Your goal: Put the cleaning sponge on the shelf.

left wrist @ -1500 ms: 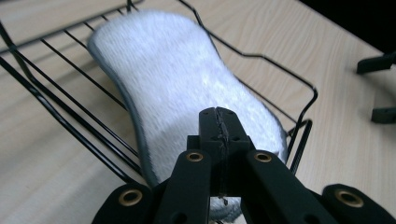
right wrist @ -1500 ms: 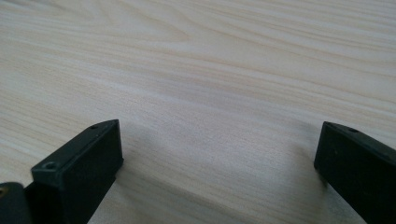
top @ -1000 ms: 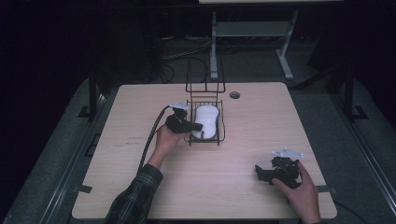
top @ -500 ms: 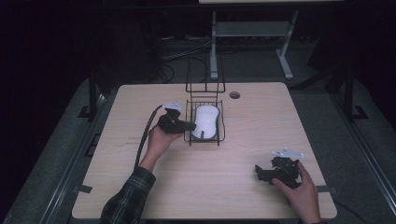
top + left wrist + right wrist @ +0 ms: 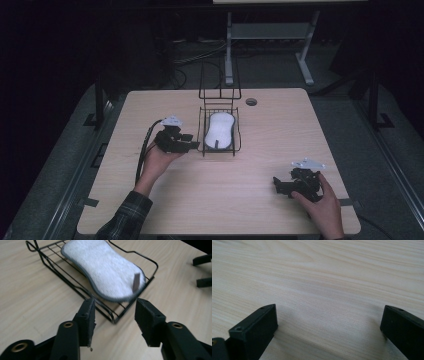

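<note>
A white peanut-shaped sponge pad (image 5: 220, 129) (image 5: 105, 267) with a grey rim and a small tab lies in a black wire basket (image 5: 203, 135) (image 5: 75, 287) at the table's middle. My left gripper (image 5: 192, 145) (image 5: 113, 315) hovers just left of the basket's near corner, open, with nothing between its jaws. Near the front right of the table my right gripper (image 5: 278, 184) (image 5: 327, 325) rests low over bare wood, jaws wide open and empty.
The basket has a tall wire handle frame (image 5: 220, 80) at its far end. A round cable hole (image 5: 251, 102) sits in the wooden tabletop (image 5: 280, 135) behind it. Dark floor, cables and a white stand leg (image 5: 229, 55) lie beyond the table.
My left gripper has drawn back leftward and toward me from over the basket, leaving the sponge pad lying inside. The right gripper has stayed put.
</note>
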`<state>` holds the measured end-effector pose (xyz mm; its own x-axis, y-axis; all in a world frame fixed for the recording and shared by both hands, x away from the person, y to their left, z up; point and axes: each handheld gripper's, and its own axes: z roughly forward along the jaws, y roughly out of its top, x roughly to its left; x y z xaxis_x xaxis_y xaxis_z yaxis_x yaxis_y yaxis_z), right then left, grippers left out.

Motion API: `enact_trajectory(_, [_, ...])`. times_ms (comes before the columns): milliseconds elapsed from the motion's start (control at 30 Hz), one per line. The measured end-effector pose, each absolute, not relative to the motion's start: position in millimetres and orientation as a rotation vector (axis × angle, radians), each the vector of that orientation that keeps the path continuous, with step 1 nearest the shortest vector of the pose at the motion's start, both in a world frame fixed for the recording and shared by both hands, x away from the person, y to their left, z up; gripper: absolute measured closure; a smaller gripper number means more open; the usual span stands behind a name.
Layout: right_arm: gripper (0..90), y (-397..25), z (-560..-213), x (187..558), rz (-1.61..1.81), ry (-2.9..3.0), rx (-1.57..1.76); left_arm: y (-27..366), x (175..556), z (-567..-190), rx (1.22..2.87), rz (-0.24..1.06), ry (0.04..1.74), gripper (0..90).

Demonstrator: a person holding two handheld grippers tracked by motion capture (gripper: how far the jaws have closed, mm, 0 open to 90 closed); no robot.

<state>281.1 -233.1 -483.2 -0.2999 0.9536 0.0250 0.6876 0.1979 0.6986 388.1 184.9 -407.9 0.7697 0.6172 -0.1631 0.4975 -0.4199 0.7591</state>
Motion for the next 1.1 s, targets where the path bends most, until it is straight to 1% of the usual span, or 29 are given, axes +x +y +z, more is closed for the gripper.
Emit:
enact_trajectory(100, [0.5, -233, -483, 281, 0.862, 2.065, 1.529, 193, 371, -408, 2.103, 0.205, 0.837, 41.2])
enact_trajectory(133, [0.5, -233, -483, 281, 0.862, 2.065, 1.529, 193, 371, -408, 2.103, 0.205, 0.837, 38.9])
enact_trajectory(167, [0.5, -233, -483, 281, 0.862, 2.065, 1.529, 195, 366, -409, 2.107, 0.213, 0.838, 38.9])
enact_trajectory(200, [0.5, -233, -483, 281, 0.862, 2.066, 1.529, 199, 357, -411, 2.114, 0.232, 0.838, 35.2])
enact_trajectory(433, [0.5, -233, -483, 281, 0.862, 2.067, 1.527, 207, 335, -415, 2.12, 0.276, 0.844, 29.3])
enact_trajectory(467, [0.5, -233, -483, 281, 0.863, 2.067, 1.527, 208, 331, -415, 2.131, 0.292, 0.838, 28.1])
enact_trajectory(500, [0.5, -233, -483, 281, 0.863, 2.066, 1.528, 209, 327, -417, 2.131, 0.302, 0.84, 25.0])
enact_trajectory(567, [0.5, -233, -483, 281, 0.863, 2.067, 1.527, 212, 316, -422, 2.149, 0.313, 0.834, 23.5])
enact_trajectory(733, [0.5, -233, -483, 281, 0.863, 2.067, 1.527, 218, 299, -434, 2.184, 0.324, 0.821, 16.3])
enact_trajectory(833, [0.5, -233, -483, 281, 0.863, 2.066, 1.529, 221, 294, -441, 2.199, 0.326, 0.82, 14.4])
enact_trajectory(1100, [0.5, -233, -483, 281, 0.863, 2.066, 1.529, 236, 279, -459, 2.251, 0.311, 0.872, 13.6])
